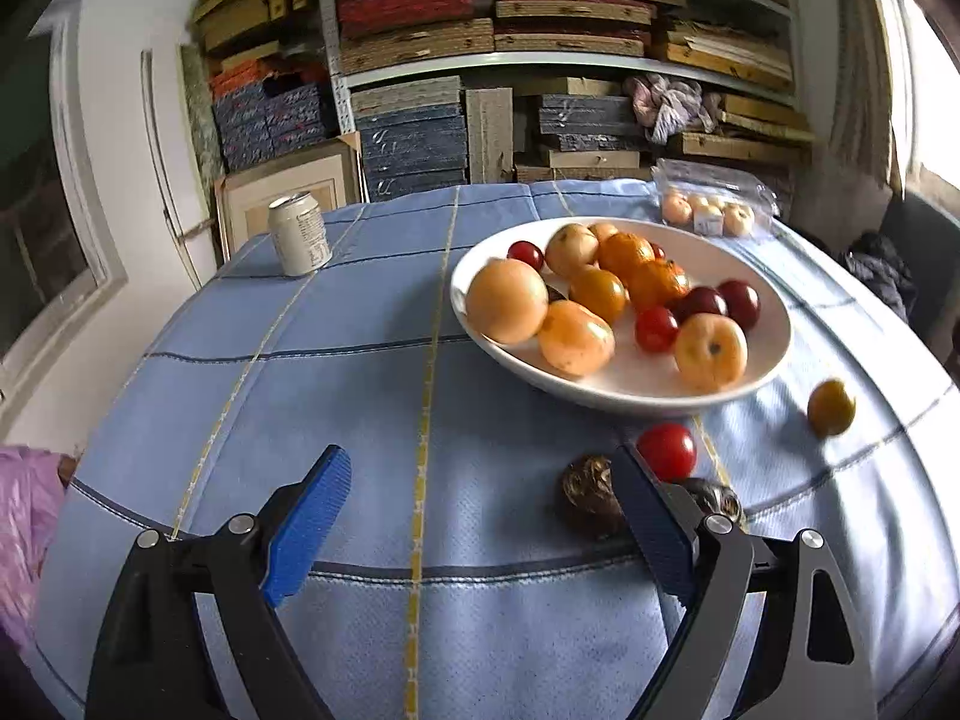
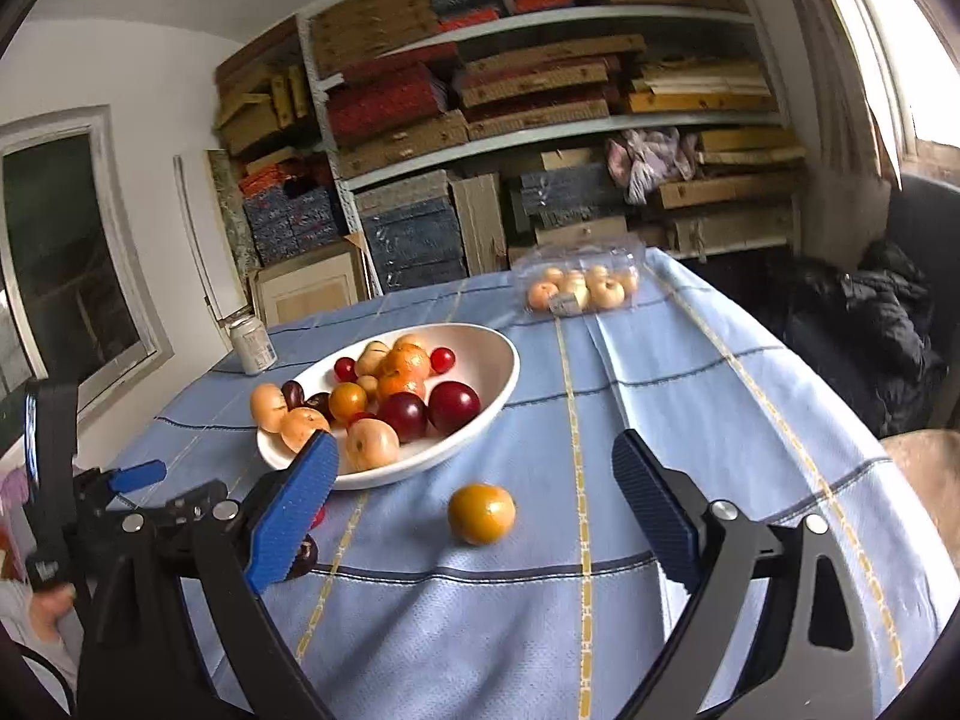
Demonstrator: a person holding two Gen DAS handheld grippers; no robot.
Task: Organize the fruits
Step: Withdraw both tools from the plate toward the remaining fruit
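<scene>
A white bowl [image 1: 606, 403] [image 2: 480, 441] holds several orange, yellow and dark red fruits on the blue checked tablecloth. In front of it lie a red tomato [image 1: 667, 451], a yellow-orange fruit [image 1: 831, 407] [image 2: 482, 513] and a brown wrinkled fruit [image 1: 591, 495]. A second dark fruit [image 1: 717, 495] is half hidden behind the finger. My left gripper [image 1: 480, 459] is open over bare cloth, its right finger beside the brown fruit. My right gripper [image 2: 474, 444] is open, with the yellow-orange fruit lying on the cloth between its fingers, untouched.
A drinks can [image 1: 299, 234] [image 2: 252, 345] stands at the table's far left. A clear plastic box of pale fruits [image 1: 711, 210] [image 2: 579, 291] sits behind the bowl. Stacked shelves fill the back wall. A dark jacket [image 2: 870, 324] lies to the right, a pink bag [image 1: 24, 516] to the left.
</scene>
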